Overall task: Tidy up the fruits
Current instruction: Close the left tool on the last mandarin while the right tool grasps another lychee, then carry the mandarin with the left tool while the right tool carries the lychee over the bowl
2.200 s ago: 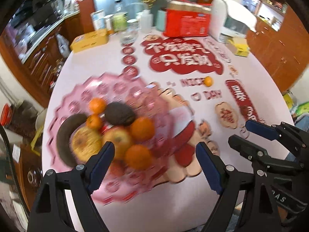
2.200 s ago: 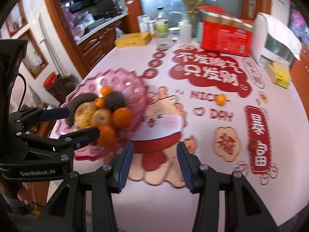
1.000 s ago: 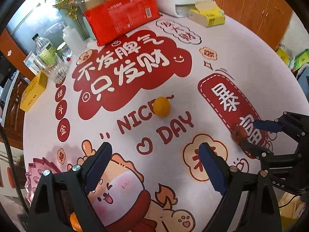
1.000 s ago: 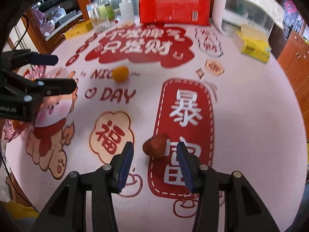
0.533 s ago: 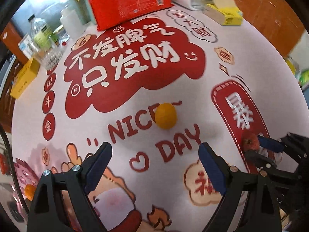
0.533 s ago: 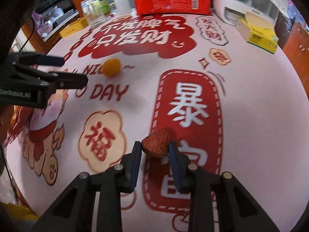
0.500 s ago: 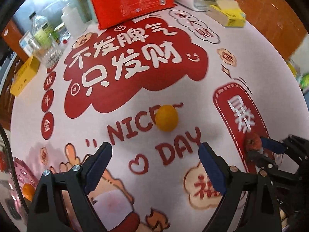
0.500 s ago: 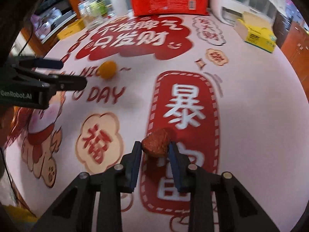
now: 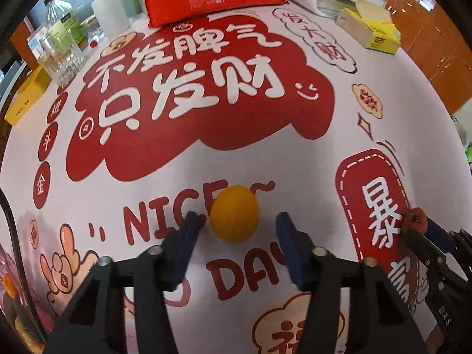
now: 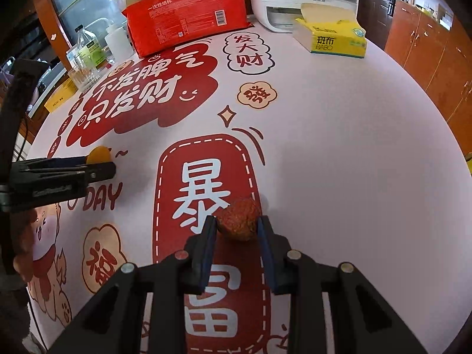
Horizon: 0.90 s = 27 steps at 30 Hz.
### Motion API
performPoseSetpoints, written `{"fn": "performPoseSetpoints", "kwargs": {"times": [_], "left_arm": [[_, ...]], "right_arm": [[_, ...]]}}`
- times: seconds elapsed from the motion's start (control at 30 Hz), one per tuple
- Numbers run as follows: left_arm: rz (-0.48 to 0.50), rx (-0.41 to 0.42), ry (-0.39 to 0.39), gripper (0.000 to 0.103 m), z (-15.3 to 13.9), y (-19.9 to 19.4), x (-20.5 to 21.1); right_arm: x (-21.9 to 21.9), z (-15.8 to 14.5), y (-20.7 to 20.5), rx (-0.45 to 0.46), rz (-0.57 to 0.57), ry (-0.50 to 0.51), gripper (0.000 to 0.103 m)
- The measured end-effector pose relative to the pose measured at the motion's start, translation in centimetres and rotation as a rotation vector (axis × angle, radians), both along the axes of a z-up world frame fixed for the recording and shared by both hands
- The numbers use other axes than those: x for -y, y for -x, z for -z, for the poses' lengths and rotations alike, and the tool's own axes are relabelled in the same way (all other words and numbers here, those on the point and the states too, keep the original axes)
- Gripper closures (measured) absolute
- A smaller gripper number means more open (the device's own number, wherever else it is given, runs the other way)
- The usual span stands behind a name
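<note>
Left hand-held gripper (image 9: 236,230): jaws just narrowed from wide; straddling one orange (image 9: 234,214), pads not touching it.
Right hand-held gripper (image 10: 237,230): clamped on one red fruit (image 10: 239,219), clamped half a second ago too.
Tabletop (image 10: 339,153): bare surface right of red fruit; one tissue box (image 10: 330,39) near far edge.

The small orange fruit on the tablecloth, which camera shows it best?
The left wrist view: the orange fruit sits whole and close between the open left gripper's tips. The right wrist view shows only its top behind that gripper.
</note>
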<state>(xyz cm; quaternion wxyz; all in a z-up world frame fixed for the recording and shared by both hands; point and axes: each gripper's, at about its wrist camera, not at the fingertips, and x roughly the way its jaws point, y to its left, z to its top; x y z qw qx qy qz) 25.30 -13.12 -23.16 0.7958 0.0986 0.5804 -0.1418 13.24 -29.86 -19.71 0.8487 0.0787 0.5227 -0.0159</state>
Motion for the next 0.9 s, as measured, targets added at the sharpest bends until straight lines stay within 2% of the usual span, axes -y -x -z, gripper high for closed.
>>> {"fn": "performPoseSetpoints", "kwargs": {"times": [0.13,0.5,0.9], "left_arm": [[-0.007,0.019,-0.008,0.075,-0.2,0.1,0.2],[-0.006,0.044,0.030,0.076,-2.5,2.3,-0.4],[0.027,0.060,0.066,0.076,-6.5,8.4,-3.6]], "right_arm": [[-0.7,0.0,0.0,0.005,-0.016,-0.003,0.074],[-3.2,-0.8,0.6,0.016,-0.062,-0.025,0.074],[-6.6,-2.5,4.1,0.019,-0.106,-0.042,0.074]]}}
